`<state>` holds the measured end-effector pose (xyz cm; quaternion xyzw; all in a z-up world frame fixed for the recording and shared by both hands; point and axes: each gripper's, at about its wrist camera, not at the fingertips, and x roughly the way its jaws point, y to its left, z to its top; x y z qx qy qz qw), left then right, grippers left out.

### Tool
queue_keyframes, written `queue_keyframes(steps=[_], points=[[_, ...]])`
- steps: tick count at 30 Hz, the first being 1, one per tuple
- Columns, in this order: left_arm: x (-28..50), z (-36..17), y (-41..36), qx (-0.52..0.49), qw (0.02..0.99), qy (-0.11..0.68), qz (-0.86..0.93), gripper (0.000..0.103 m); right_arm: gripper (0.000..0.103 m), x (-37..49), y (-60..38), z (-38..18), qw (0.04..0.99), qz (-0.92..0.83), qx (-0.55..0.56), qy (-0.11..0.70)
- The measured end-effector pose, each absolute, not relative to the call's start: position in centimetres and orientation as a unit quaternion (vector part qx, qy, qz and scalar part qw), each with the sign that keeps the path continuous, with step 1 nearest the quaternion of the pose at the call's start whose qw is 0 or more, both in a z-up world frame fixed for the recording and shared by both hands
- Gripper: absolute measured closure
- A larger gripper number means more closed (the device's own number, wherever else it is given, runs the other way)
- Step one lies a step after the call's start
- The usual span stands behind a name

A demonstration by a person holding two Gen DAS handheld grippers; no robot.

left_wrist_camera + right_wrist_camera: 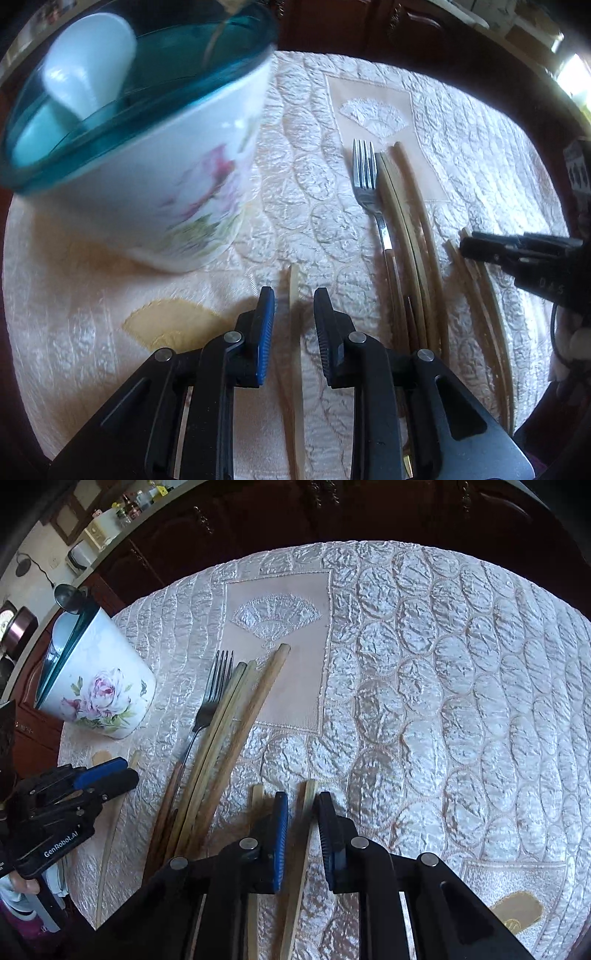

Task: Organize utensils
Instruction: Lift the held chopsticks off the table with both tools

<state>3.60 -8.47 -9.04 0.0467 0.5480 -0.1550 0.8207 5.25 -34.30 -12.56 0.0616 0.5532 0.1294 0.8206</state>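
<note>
- Far left: the cup (99, 686), white with a rose print and a teal rim, stands on the quilted worktop (443, 701). There's a white spoon (88, 66) already inside it, and what looks like a metal spoon bowl poking over the rim in the right view. I'd guess that's where everything's meant to end up.
- Left tongs (293, 299): hovering just right of the cup, pointing steeply down, jaws apart. One pale chopstick (294, 280) sits in the gap between them, but the pads aren't touching it, so released, not gripping. The stick's long axis runs straight along the tongs' line, away from the camera.
- Middle: a fork (365, 184) and a bundle of chopsticks (236, 716) lie side by side, touching, all pointing the same way, tips away from the hands. These sit between the two tongs and nobody's on them yet.
- Right tongs (301, 797): another pale stick (308, 805) runs up between the jaws, again lengthwise. The gap is narrow and the stick is blurred there. It looks pinched or very nearly, but honestly I can't tell if the pads are pressing. A second stick (257, 797) lies just left of the blue pad, outside the jaws.
- What matters next, imo: both sticks are lined up along the tongs, so a straight squeeze should catch them. The left hand is way nearer the cup, so its stick has the short trip.
</note>
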Motion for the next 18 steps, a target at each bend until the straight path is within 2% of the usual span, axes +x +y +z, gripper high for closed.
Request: queue_keyframes(steps=[2,3,4,11,18], points=[[3.9,-9.3,-8.8,0.053,0.817,0.551,-0.159,0.083,0.095,5.4,-34.5,-12.6,0.823,0.130,0.052,0.550],[4.0,-9.4,-8.8,0.054,0.817,0.552,-0.159,0.088,0.096,5.6,-34.3,-12.4,0.824,0.130,0.050,0.549],[4.0,-9.3,-8.6,0.052,0.818,0.550,-0.159,0.098,0.096,5.5,-34.5,-12.1,0.825,0.133,0.057,0.546],[3.4,-6.4,-5.4,-0.025,0.818,0.534,-0.210,0.099,0.097,3.4,-36.1,-7.1,0.854,0.158,0.095,0.487],[2.5,-5.1,-5.3,-0.017,0.822,0.528,-0.210,0.099,0.098,0.9,-36.4,-4.3,0.865,0.158,0.109,0.463]])
